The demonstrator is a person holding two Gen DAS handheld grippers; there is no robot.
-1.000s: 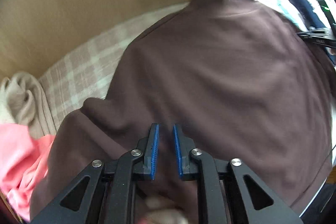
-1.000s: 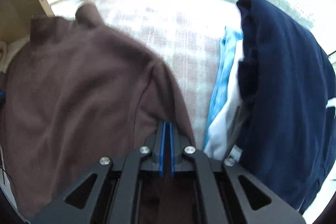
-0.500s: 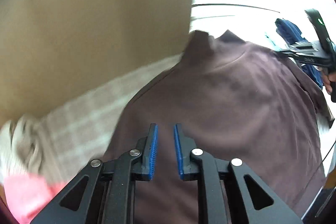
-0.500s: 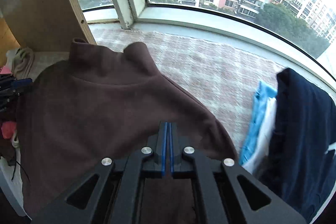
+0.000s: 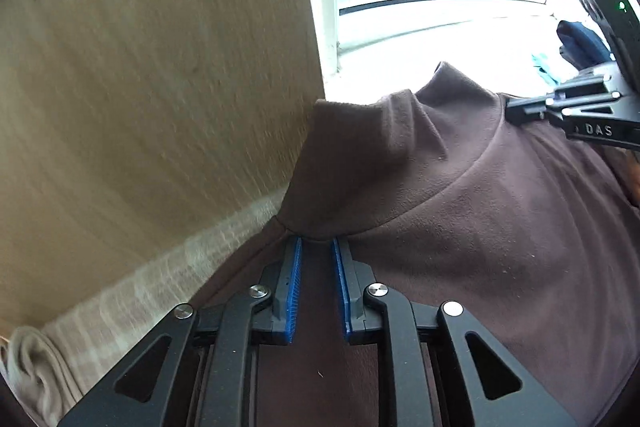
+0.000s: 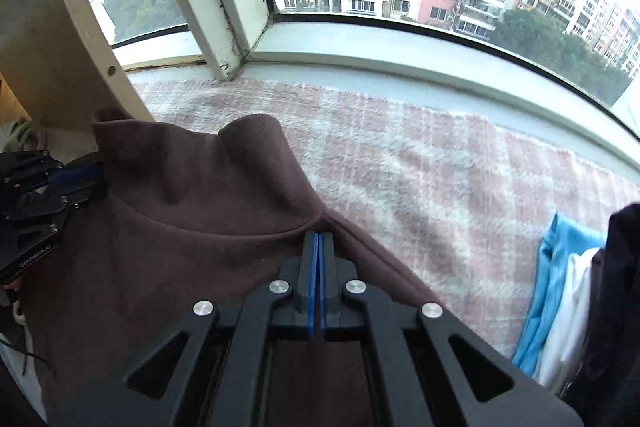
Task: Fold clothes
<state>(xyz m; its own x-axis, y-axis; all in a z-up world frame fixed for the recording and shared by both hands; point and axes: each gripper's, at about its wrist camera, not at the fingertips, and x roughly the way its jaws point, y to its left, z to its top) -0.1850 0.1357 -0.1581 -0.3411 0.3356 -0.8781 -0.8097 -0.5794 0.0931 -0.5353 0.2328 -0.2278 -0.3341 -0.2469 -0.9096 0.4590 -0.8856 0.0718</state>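
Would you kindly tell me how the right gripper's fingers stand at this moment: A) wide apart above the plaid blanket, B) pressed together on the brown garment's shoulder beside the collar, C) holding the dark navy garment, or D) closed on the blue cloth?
B: the right gripper has its blue pads pressed together on the brown garment beside its collar.

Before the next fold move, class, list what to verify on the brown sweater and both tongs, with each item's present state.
1. Right tongs pinching brown sweater at the shoulder: ok.
2. Left tongs gripping the other shoulder: cannot tell; pads parted, cloth between.
3. Collar up between both tongs: ok.
4. Plaid blanket ahead bare for laying down: ok.
5. Blue garment apart from sweater: ok.
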